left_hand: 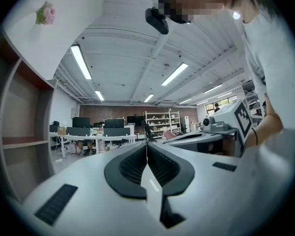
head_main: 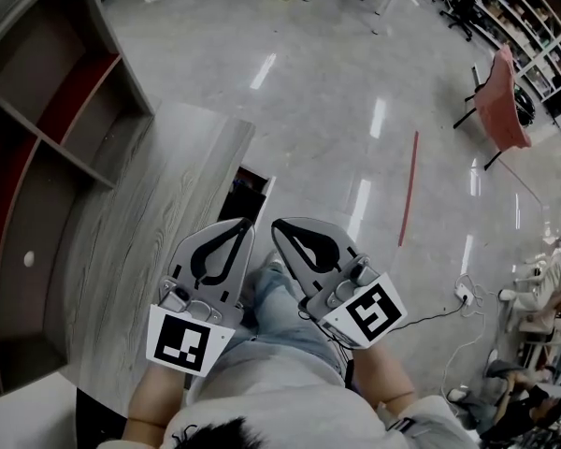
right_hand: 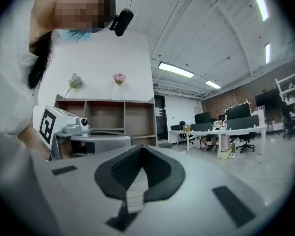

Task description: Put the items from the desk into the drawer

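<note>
Both grippers are held up close to the person's body, pointing out over the floor. My left gripper (head_main: pixel 241 224) is shut with nothing between its jaws, its tip over the desk's right edge. My right gripper (head_main: pixel 280 226) is shut and empty too, beside the left one. The grey wood-grain desk (head_main: pixel 131 223) lies at the left, and no loose items show on its visible top. A dark open drawer (head_main: pixel 250 187) shows just past the desk's right edge. In the left gripper view the jaws (left_hand: pixel 147 148) meet; in the right gripper view the jaws (right_hand: pixel 140 149) also meet.
A shelf unit with red-lined compartments (head_main: pixel 47 110) stands along the desk's far left. A pink chair (head_main: pixel 501 101) and a red line on the floor (head_main: pixel 409 187) lie to the right. Cables and a power strip (head_main: pixel 463 295) sit at lower right.
</note>
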